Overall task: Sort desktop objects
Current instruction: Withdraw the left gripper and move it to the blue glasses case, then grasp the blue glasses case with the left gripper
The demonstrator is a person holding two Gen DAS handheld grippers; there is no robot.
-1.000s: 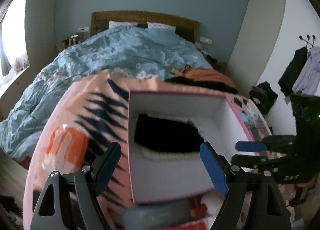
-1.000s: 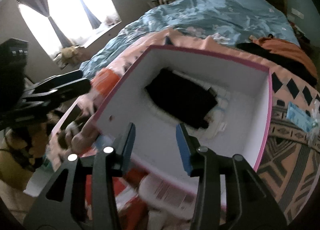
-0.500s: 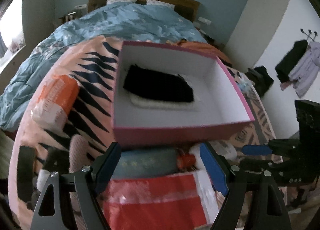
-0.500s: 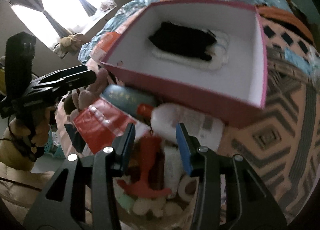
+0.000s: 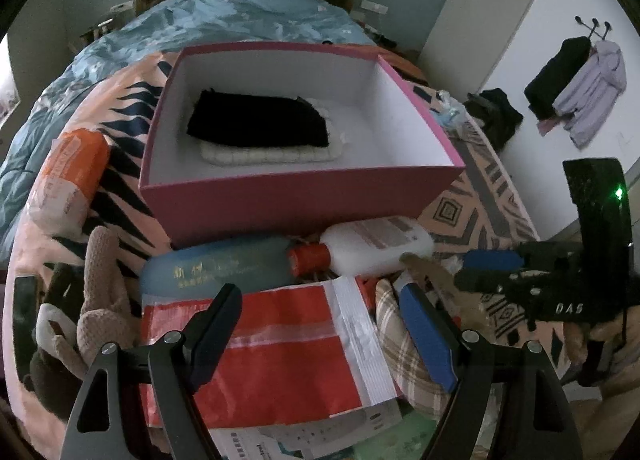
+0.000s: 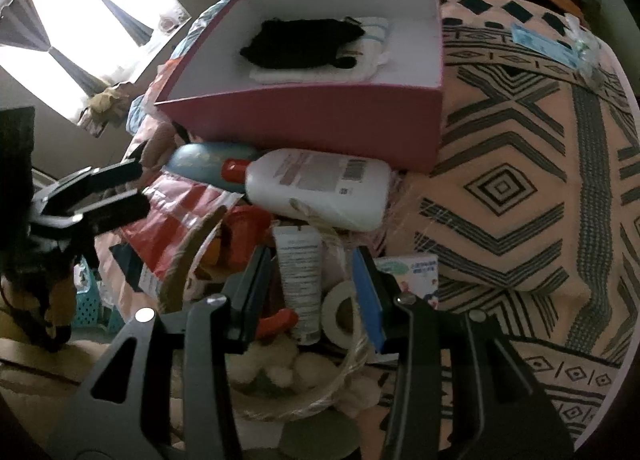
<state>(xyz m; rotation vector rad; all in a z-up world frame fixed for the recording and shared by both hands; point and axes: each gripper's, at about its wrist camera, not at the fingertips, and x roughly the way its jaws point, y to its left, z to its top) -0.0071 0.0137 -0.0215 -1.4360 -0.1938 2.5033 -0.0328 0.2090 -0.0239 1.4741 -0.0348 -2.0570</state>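
Pink box (image 5: 300,196) sits far side of the clutter, likely the sorting bin; black cloth (image 5: 260,120) already inside; left gripper (image 5: 320,332) wide, empty, over red packet (image 5: 280,340); right gripper (image 6: 312,292) wide, empty, straddling white tube (image 6: 300,272); only right view shows tape roll (image 6: 340,314).

An open pink cardboard box (image 5: 296,200) with white inside holds a folded black cloth (image 5: 258,122); a white plastic bottle with red cap (image 6: 320,190) lies sideways just before it.

"DAS" on right claw (image 5: 492,272) body; other labels illegible.
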